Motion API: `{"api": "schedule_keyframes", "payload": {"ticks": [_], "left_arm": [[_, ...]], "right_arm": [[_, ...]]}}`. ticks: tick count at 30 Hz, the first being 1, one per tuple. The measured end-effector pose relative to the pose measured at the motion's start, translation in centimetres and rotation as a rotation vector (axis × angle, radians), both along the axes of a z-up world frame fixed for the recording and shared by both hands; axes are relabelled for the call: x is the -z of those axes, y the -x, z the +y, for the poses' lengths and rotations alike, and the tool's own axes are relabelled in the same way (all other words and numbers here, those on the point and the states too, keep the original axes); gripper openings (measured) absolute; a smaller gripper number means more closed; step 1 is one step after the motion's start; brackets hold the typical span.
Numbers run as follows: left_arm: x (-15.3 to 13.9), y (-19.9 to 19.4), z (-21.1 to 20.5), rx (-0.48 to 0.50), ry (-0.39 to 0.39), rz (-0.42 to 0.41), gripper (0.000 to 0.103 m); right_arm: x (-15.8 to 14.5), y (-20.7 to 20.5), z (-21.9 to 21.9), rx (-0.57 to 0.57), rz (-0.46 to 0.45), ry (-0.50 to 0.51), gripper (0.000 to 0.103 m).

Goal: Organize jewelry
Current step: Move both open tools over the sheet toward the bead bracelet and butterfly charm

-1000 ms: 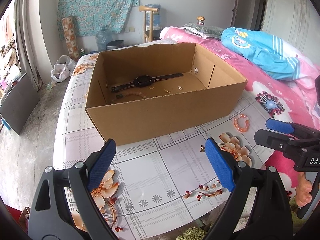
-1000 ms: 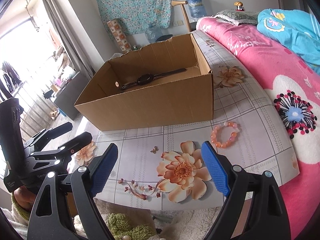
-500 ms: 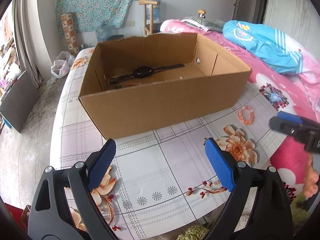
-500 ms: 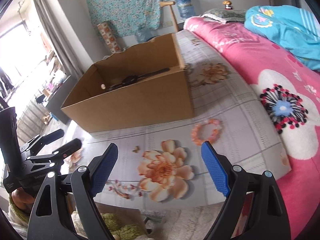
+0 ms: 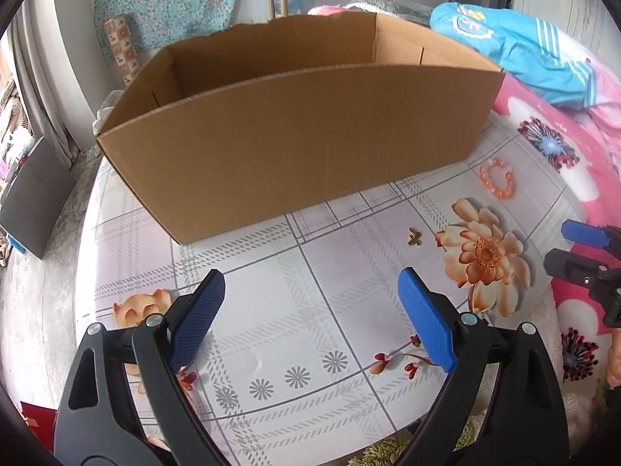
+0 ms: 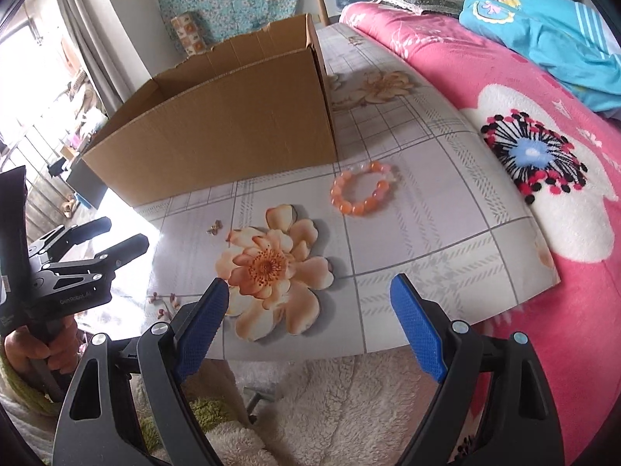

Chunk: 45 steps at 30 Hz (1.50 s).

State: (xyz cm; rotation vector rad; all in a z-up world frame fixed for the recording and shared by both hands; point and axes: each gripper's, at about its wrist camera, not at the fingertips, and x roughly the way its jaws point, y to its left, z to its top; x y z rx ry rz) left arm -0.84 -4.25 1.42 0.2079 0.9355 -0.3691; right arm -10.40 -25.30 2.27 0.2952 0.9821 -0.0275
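**Bracelet pickup: approach notes**

Right gripper (image 6: 306, 324) is held with its jaws spread wide and nothing between them, low over the near edge of the table (image 6: 446, 209). Left gripper (image 5: 310, 316) is likewise wide open and empty, facing the cardboard box (image 5: 295, 147).

The orange bead bracelet (image 6: 363, 190) lies flat on the tablecloth, just beside the box's near right corner and ahead of the right gripper. A small gold butterfly charm (image 6: 214, 227) lies apart from it, to the left of the printed flower (image 6: 271, 268).

The bracelet is judged the next item. It is best approached from above, with one finger placed inside the ring and one outside, so that a single strand of beads is pinched. Round beads may roll or slip; slow closing is advised. The box interior is hidden from both views.
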Motion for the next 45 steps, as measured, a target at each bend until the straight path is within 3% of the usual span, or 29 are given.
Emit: {"api": "schedule_keyframes", "payload": {"ticks": [5, 14, 20, 29, 45], "left_arm": [[0.7, -0.3, -0.3, 0.002, -0.018, 0.011, 0.087], [1.6, -1.3, -0.7, -0.018, -0.044, 0.044, 0.087], [2.0, -1.6, -1.1, -0.027, -0.055, 0.061, 0.087], [2.7, -1.9, -1.3, -0.033, -0.062, 0.084, 0.087], [3.1, -2.7, -1.1, -0.047, -0.058, 0.104, 0.087]], "right_arm": [[0.5, -1.2, 0.8, -0.006, 0.023, 0.021, 0.083], [1.3, -2.8, 2.6, -0.011, 0.053, 0.149, 0.083], [2.5, -3.5, 2.4, -0.01, 0.082, 0.142, 0.083], [3.2, -3.9, 3.3, -0.043, 0.088, 0.223, 0.093], [3.4, -4.0, 3.3, -0.053, 0.096, 0.215, 0.097]]}}
